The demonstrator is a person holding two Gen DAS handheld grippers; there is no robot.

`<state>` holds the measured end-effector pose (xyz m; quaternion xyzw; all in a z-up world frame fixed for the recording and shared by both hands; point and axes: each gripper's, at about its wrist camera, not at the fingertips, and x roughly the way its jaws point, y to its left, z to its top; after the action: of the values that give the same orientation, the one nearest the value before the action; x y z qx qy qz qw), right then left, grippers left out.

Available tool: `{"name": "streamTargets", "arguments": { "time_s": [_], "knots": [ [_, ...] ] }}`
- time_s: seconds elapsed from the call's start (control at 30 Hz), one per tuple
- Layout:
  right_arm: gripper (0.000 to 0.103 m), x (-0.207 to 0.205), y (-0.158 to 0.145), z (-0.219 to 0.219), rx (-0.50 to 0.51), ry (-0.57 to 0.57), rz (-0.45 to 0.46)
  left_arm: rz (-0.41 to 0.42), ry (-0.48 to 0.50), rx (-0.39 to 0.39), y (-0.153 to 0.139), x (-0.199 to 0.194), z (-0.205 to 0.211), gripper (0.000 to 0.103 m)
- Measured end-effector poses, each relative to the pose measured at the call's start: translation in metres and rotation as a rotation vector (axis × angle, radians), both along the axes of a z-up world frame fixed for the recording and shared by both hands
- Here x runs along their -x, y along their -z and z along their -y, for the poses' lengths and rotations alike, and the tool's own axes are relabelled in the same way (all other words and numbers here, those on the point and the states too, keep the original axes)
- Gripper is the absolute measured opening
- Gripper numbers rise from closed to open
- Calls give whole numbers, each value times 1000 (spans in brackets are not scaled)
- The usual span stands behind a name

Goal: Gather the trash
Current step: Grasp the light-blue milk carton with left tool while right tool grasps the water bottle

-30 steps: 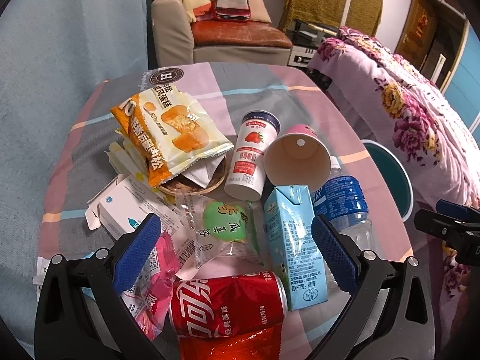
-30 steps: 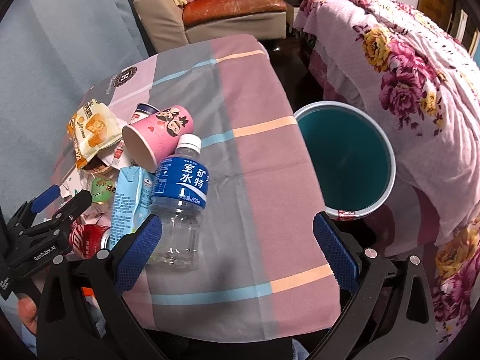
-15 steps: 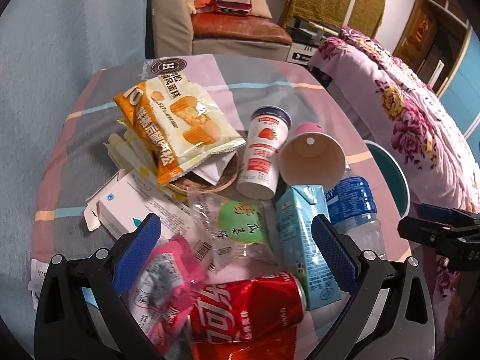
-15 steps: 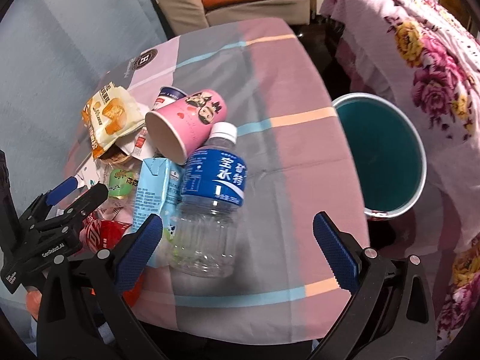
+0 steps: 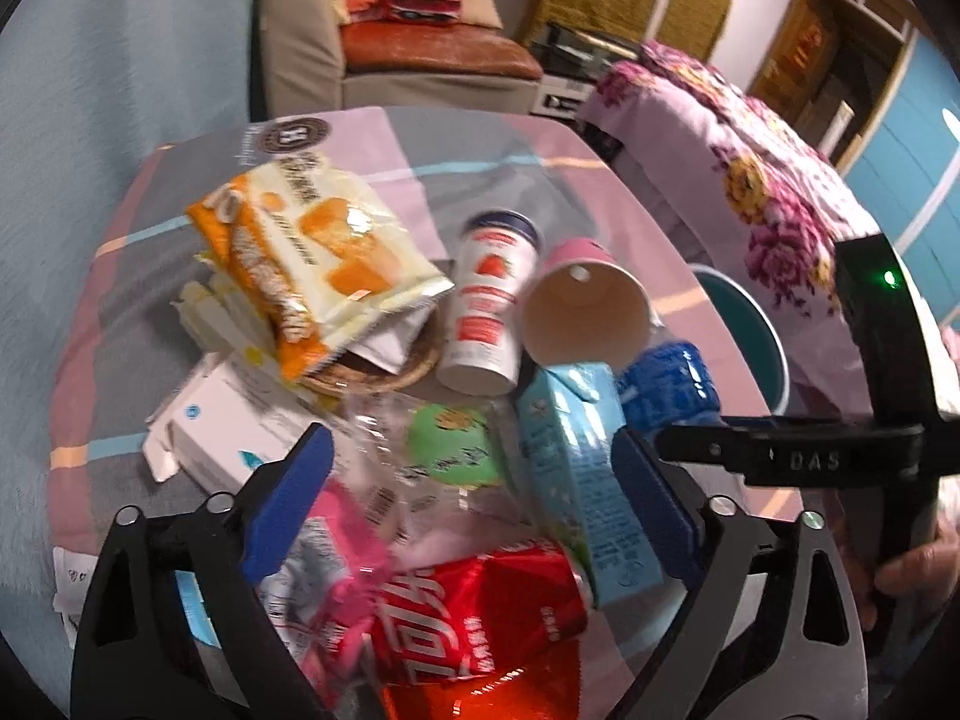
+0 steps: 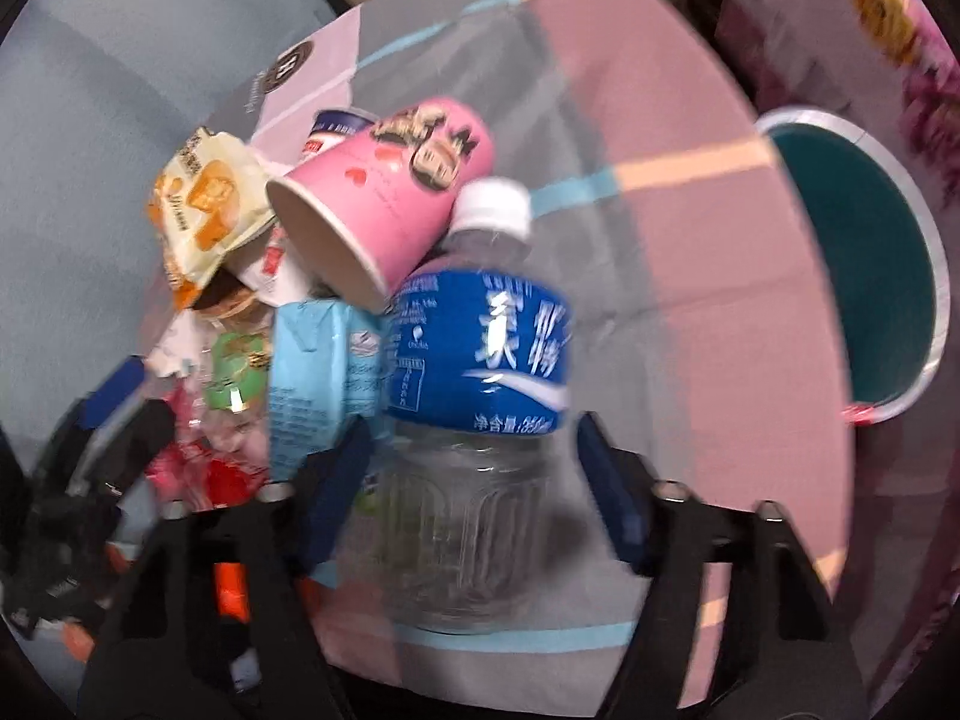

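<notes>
The trash is heaped on the cloth-covered table point(image 6: 690, 312), left of the teal bin point(image 6: 864, 276). The water bottle point(image 6: 474, 396) is straddled by the right gripper point(image 6: 474, 492), whose fingers are spread and not yet pressed on it. The left gripper point(image 5: 474, 492) is held open over the red can point(image 5: 480, 612), just left of the blue carton point(image 5: 588, 480).

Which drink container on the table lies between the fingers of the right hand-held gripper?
The clear plastic water bottle with the blue label and white cap; the pink cup and blue carton lie outside the right hand-held gripper.
</notes>
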<state>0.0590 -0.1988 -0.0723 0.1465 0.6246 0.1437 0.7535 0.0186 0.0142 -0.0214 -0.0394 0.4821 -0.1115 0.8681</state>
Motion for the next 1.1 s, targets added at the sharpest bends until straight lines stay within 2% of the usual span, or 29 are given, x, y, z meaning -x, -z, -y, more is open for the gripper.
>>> {"name": "streamTargets", "arguments": {
  "time_s": [0.07, 0.17, 0.3, 0.53, 0.63, 0.67, 0.83, 1.1],
  "knots": [
    [61, 4, -4, 8, 35, 6, 22, -19, 35, -4, 2, -1, 10, 83],
    [61, 12, -3, 29, 26, 39, 10, -39, 92, -26, 7, -1, 29, 75],
    [61, 23, -3, 49, 37, 65, 13, -93, 153, -44, 23, -6, 53, 73],
    [62, 24, -1, 62, 32, 70, 28, -180, 169, -119, 58, -17, 82, 73],
    [62, 21, 1, 63, 33, 65, 29, -207, 166, -137, 68, -20, 85, 44],
    [62, 20, 4, 63, 27, 64, 25, -210, 153, -138, 69, -22, 84, 41],
    [63, 14, 20, 63, -33, 60, 1, -193, 162, -105, 57, -17, 82, 40],
    [62, 25, 6, 93, -118, 102, 55, -143, 169, -82, 24, 1, 81, 40]
  ]
}}
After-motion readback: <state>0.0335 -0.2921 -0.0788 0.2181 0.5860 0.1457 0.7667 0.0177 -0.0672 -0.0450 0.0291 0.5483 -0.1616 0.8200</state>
